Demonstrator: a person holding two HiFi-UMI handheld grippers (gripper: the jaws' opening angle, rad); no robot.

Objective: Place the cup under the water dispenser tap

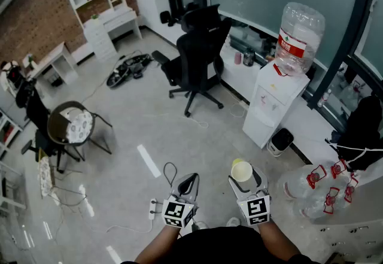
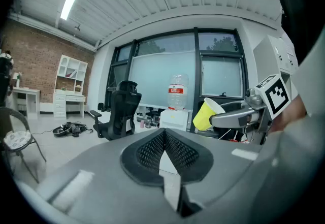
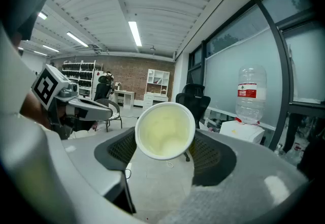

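Note:
My right gripper (image 1: pixel 244 178) is shut on a yellow paper cup (image 1: pixel 242 170), which it holds above the floor and tilted. In the right gripper view the cup's open mouth (image 3: pixel 164 130) faces the camera between the two pads. The white water dispenser (image 1: pixel 272 101), with a clear bottle (image 1: pixel 297 38) on top, stands against the glass wall, ahead and to the right, well away from the cup. My left gripper (image 1: pixel 188 185) hangs beside the right one, shut and holding nothing. From the left gripper view the cup (image 2: pixel 204 114) shows at the right and the dispenser (image 2: pixel 174 119) far ahead.
A black office chair (image 1: pixel 197 53) stands left of the dispenser. A small bin (image 1: pixel 280 140) sits at the dispenser's foot. Empty water bottles with red handles (image 1: pixel 323 188) lie at the right. A round chair (image 1: pixel 72 125) and floor cables (image 1: pixel 128 68) are at the left.

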